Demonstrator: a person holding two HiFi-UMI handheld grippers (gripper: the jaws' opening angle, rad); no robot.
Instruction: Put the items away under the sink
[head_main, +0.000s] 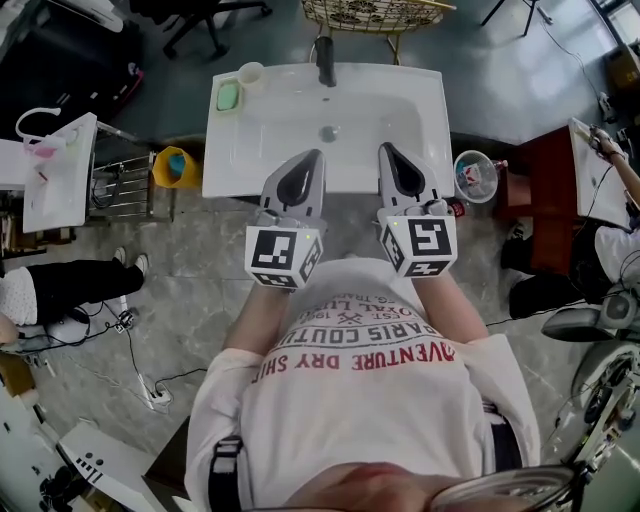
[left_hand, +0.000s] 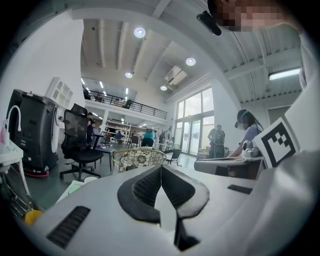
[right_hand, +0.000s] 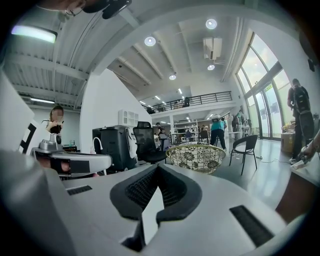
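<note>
Grey workshop floor w/ a white sink (head_main: 420, 90) on a stand in the middle, person standing right at its front edge.

Task items, as far as visible: a green soap bar in its dish (head_main: 229, 95) and a white cup (head_main: 251, 75) at the back-left corner of the sink top, beside the faucet (head_main: 326, 62). Basin itself is bare apart from the drain. On the floor just left of the sink is a yellow bucket (head_main: 176, 166) w/ something blue inside. Just right is a clear tub (head_main: 476, 176) holding mixed coloured bits, too small to name. Cup contents not visible.

Space under the sink is hidden by the basin in every view, so can't tell what's stowed there. Scene fits either the soap, cup & buckets waiting to go below, or other stuff already down there and these being leftovers.

Left gripper (head_main: 314, 157) & right gripper (head_main: 386, 150) are both clenched, pads together, nothing between them. They're held side by side, roughly level, over the sink's front rim. Patterned basket (head_main: 375, 14) stands behind the sink.
</note>
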